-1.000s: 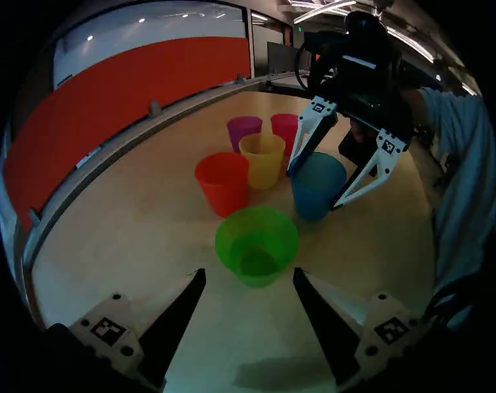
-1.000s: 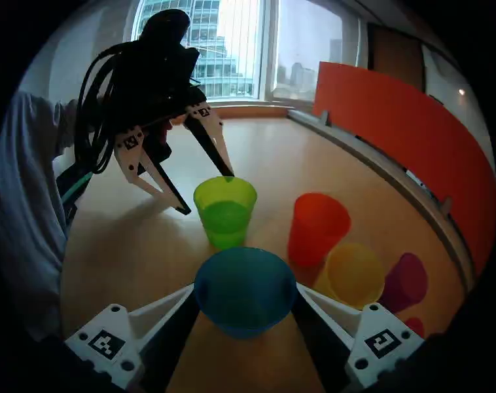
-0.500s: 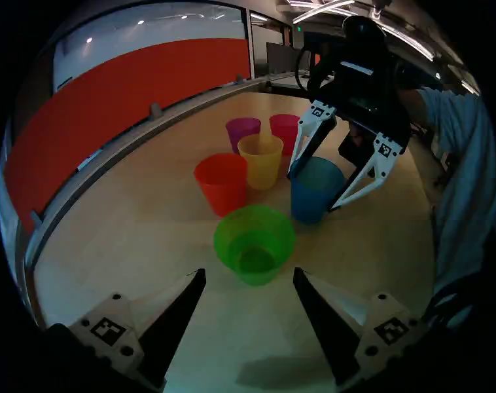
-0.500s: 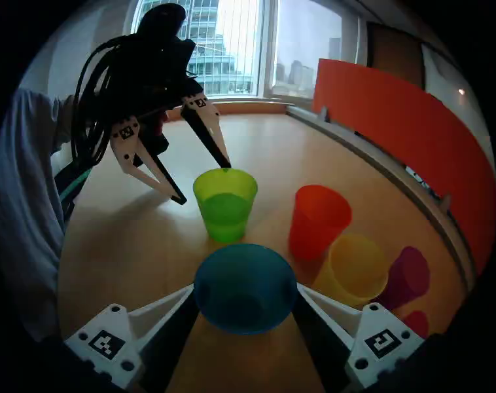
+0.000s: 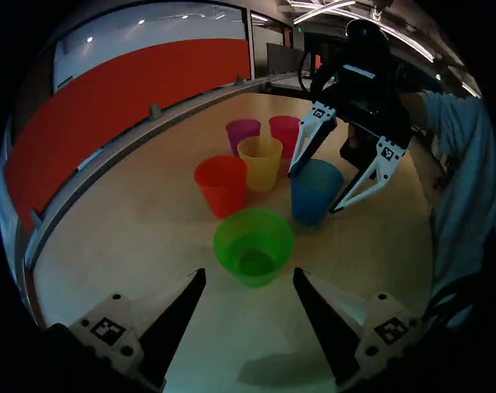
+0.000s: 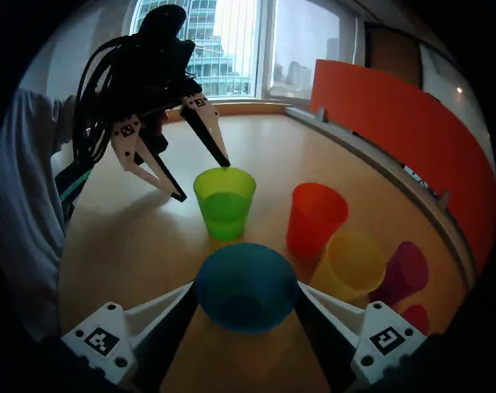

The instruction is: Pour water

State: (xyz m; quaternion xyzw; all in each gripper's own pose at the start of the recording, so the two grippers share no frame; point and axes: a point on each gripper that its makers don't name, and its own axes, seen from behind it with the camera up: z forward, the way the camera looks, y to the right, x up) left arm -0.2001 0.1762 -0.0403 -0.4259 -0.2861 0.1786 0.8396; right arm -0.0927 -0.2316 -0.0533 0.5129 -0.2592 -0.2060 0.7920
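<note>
A green cup [image 5: 253,243] stands on the wooden table just beyond my left gripper [image 5: 248,270], which is open with the cup ahead of its tips. Its lower part looks darker, as if it holds some liquid. My right gripper [image 6: 246,285] is shut on a blue cup [image 6: 247,291], one finger against each side. In the left gripper view, that right gripper [image 5: 312,191] straddles the blue cup [image 5: 317,190] from behind. In the right gripper view, the left gripper [image 6: 203,180] hangs by the far rim of the green cup [image 6: 225,203].
A red cup [image 5: 221,183], a yellow cup [image 5: 260,162], a purple cup [image 5: 242,132] and a pink cup [image 5: 284,131] cluster behind the green one. An orange wall panel [image 5: 117,98] runs along the table's edge. A person's sleeve [image 5: 467,183] is at the right.
The right gripper has shifted slightly with the blue cup still between its fingers. The left gripper has drawn back a little from the green cup, still open.
</note>
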